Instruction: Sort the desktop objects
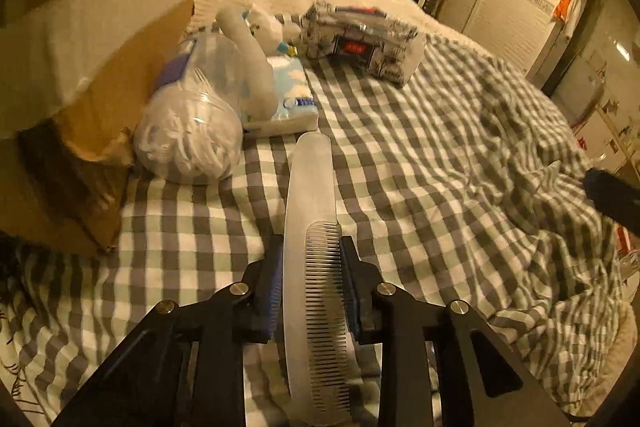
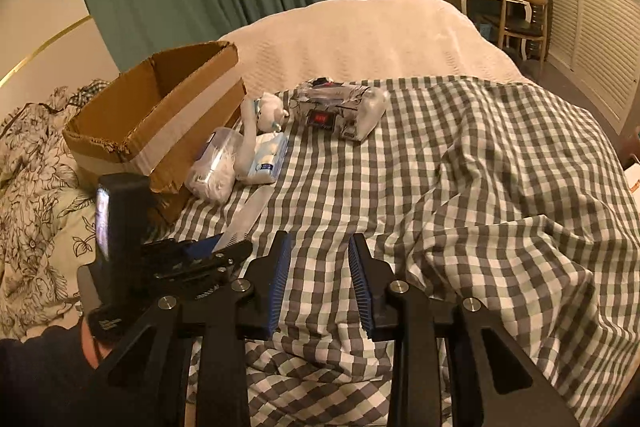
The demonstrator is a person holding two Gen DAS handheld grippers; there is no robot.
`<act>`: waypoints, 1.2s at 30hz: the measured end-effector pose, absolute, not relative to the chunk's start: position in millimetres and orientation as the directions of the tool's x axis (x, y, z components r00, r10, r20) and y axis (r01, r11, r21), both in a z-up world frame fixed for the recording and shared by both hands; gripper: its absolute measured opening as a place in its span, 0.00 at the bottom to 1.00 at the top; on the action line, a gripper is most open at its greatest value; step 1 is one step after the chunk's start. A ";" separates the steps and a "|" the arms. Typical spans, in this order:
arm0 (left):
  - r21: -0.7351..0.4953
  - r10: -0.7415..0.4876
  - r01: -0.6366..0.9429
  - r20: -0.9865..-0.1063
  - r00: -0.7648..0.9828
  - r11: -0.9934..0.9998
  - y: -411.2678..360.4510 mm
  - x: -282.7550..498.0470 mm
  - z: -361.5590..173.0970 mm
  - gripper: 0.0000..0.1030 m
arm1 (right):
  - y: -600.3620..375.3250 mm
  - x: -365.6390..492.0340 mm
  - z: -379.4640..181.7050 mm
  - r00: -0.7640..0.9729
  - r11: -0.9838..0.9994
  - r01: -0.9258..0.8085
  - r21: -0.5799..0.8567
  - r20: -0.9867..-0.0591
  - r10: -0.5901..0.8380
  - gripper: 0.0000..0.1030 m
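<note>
My left gripper (image 1: 311, 247) is shut on a translucent white comb (image 1: 310, 211), held above the checked bedspread with its handle pointing toward the items ahead. The comb (image 2: 250, 213) and left gripper (image 2: 208, 255) also show in the right wrist view. My right gripper (image 2: 319, 267) is open and empty over the bedspread. An open cardboard box (image 2: 160, 119) stands at the left; it also shows in the left wrist view (image 1: 100, 67). Beside it lie a clear bag of white plastic pieces (image 1: 192, 139), a tissue pack (image 1: 292, 95), a white plush toy (image 1: 264, 27) and a printed pouch (image 1: 360, 43).
A checked bedspread (image 2: 460, 187) covers the near bed, rumpled on the right. A cream blanket (image 2: 360, 35) lies beyond it. A floral quilt (image 2: 32, 163) lies left of the box. A desk, chair and mirror stand far back right.
</note>
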State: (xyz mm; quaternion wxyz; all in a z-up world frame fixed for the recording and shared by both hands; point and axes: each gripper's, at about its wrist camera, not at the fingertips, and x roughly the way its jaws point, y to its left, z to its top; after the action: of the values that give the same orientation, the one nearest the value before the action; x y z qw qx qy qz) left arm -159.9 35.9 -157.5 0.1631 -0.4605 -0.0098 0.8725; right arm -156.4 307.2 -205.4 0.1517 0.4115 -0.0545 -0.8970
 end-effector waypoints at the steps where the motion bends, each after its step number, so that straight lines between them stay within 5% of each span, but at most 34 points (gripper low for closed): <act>1: -0.192 0.320 -0.280 -0.780 -0.538 -0.940 32.9 -158.5 -149.0 0.26 | 306.7 -155.9 -205.6 -0.614 -0.948 0.226 0.226 -0.723 -0.318 0.28; 13: -0.230 0.420 -0.351 -0.503 -0.755 -0.908 -15.5 -147.8 -15.0 0.26 | 256.2 -164.2 -197.5 -0.603 -0.907 0.273 0.321 -0.678 -0.421 0.29; 19: -0.208 0.362 -0.298 -0.474 -0.802 -0.932 -40.8 -192.4 -1.5 0.26 | 211.4 -197.9 -196.8 -0.610 -0.886 0.327 0.330 -0.642 -0.464 0.57; 28: -0.171 0.313 -0.263 -0.447 -0.838 -0.950 -61.8 -210.8 -12.1 0.26 | 174.2 -278.1 -274.0 -0.438 -0.835 0.215 0.506 -0.714 -0.546 0.57; 36: -0.165 0.280 -0.228 -0.470 -0.837 -0.960 -76.6 -221.1 -21.9 0.25 | 174.3 -317.0 -312.2 -0.385 -0.728 0.070 0.682 -0.655 -0.650 0.76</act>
State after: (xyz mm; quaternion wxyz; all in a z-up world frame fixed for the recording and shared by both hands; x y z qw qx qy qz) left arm -221.1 -76.6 -21.9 0.1325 -0.2526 -0.0514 0.9571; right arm -317.0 174.3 -312.2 0.2306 0.5043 -0.2877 -0.7809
